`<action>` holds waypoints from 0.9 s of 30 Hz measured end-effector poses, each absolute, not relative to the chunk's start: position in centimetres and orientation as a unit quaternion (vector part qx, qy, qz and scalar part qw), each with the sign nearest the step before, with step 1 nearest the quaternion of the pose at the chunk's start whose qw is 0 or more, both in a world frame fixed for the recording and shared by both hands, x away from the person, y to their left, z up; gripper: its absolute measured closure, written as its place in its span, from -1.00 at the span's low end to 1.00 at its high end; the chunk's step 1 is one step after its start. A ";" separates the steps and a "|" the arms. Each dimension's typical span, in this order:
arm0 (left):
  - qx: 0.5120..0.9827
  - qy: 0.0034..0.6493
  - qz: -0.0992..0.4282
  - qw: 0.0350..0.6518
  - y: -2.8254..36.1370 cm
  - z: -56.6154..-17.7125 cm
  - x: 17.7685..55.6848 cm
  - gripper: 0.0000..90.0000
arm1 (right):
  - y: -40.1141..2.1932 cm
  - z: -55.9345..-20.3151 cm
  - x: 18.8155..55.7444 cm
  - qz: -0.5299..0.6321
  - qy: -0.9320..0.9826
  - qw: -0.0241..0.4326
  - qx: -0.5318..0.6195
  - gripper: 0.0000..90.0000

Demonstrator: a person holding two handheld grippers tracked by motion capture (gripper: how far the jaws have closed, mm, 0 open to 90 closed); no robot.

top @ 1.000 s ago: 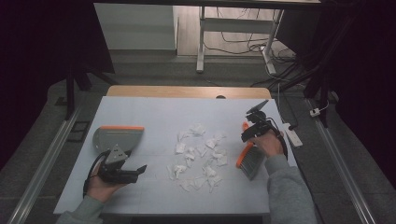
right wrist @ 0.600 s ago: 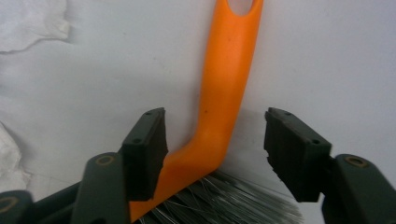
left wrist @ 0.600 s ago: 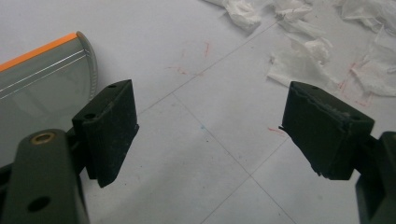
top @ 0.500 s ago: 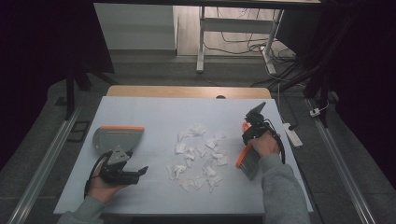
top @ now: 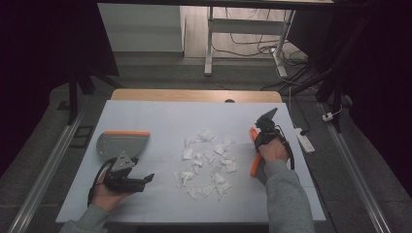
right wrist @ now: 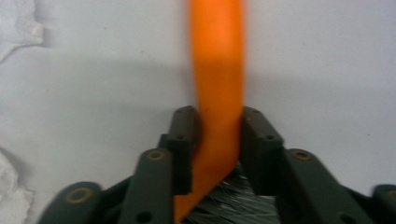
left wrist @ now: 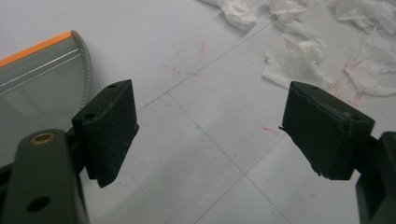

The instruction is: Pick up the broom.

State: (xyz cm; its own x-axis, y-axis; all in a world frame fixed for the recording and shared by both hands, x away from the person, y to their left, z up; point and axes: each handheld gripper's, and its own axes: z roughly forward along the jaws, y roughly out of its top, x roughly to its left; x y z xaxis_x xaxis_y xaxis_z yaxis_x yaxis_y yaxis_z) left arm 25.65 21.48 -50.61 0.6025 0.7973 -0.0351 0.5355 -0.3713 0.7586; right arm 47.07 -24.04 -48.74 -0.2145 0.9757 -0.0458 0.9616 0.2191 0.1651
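Presently, itemised from largest to smallest:

Desk (top: 160,116): pale blue-white sheet over a wooden top. It carries everything below. Nothing on it has been swept yet, by the look of it.

Dustpan (top: 122,143): grey with an orange edge, lying flat at your left, just ahead of your left tongs (top: 145,178). It sits well apart from the litter and appears to hold no paper. Bringing it up to the pile is work left to do.

Paper scraps (top: 206,162): torn white bits scattered loosely across the middle of the desk, between your two hands. All of them lie where they fell; clearing them is the bulk of what remains.

Brush (top: 254,154): small, orange-handled, at your right, just beside the scraps. Your right tongs (right wrist: 219,140) have just been closing and now clamp the handle from both sides, bristles showing below the grip. Judged from this, the pick-up is the one step accomplished.

Left tongs: standing wide with nothing between them, resting low near the dustpan's corner.

Obstructions: none lie between brush and scraps, or between left tongs and dustpan. A white power strip (top: 303,140) lies off the desk's right edge, clear of the work.
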 end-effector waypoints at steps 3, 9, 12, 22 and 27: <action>0.810 0.411 0.172 0.381 21.5 -50.6 25.6 -0.58 | -24.3 -48.7 47.0 0.055 0.779 0.067 0.622 0.55; 0.810 0.413 0.171 0.380 21.5 -50.7 25.7 -0.58 | -24.7 -48.7 47.0 0.069 0.788 0.059 0.610 0.55; 0.810 0.414 0.171 0.379 21.6 -50.7 25.7 -0.58 | -25.4 -48.6 46.9 0.086 0.796 0.036 0.598 0.56; 0.810 0.416 0.172 0.374 21.5 -50.8 25.9 -0.58 | -27.2 -46.9 45.6 0.156 0.806 0.018 0.571 0.56; 0.810 0.419 0.174 0.372 21.5 -50.9 26.0 -0.58 | -27.9 -46.0 44.5 0.209 0.802 0.009 0.559 0.56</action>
State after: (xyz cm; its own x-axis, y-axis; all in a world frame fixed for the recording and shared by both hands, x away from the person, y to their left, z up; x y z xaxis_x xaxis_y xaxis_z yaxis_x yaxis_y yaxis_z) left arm 26.03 21.46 -50.87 0.5888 0.8078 -0.0290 0.5481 -0.3725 0.7489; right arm 44.51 -27.88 -45.96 -0.3739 0.9010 0.2202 0.8936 0.2863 0.3457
